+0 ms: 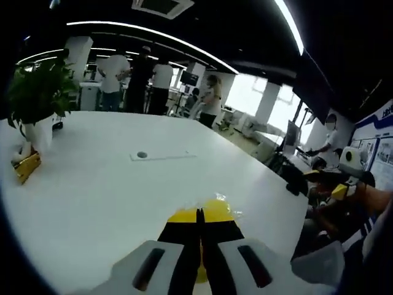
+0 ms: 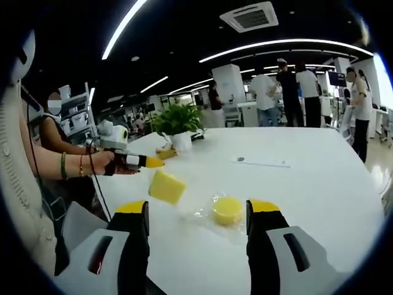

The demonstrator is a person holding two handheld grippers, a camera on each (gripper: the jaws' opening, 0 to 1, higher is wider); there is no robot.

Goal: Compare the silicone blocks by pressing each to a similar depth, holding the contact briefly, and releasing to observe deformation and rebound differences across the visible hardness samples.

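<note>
1. Round silicone block (image 2: pixel 227 210), yellow, lying on a crinkled clear wrap (image 2: pixel 206 216) on the white desk (image 2: pixel 307 196), seen in the right gripper view.
2. Sitting between the two yellow-tipped jaws of the right claw (image 2: pixel 198 206), touching neither.
3. Right claw released, jaws spread wide, with the block nearer the jaw on the view's right.
4. Oblong silicone block (image 2: pixel 167 186), also yellow, tilted, just beside the wrap on the view's left; cannot tell whether resting on the desk or lifted off it.
5. Left claw (image 2: pixel 153 163) reaching in from the left of the right gripper view, held in a person's hand (image 2: pixel 101 163) with bracelets at the wrist, its yellow tip close above the oblong block's upper corner.
6. In the left gripper view, left claw (image 1: pixel 199 212) clenched, jaws pressed together with a hairline gap; a glint of clear wrap at the tips, but cannot tell whether anything is nipped between them.
7. Potted plant (image 2: pixel 178 120) in a white pot far across the desk, a small yellow object (image 1: pixel 26 166) beside it.
8. Flat cable hatch (image 1: pixel 163 155) set into the middle of the desk.
9. Several people standing (image 2: pixel 288 92) beyond the far edge, under long ceiling light strips.
</note>
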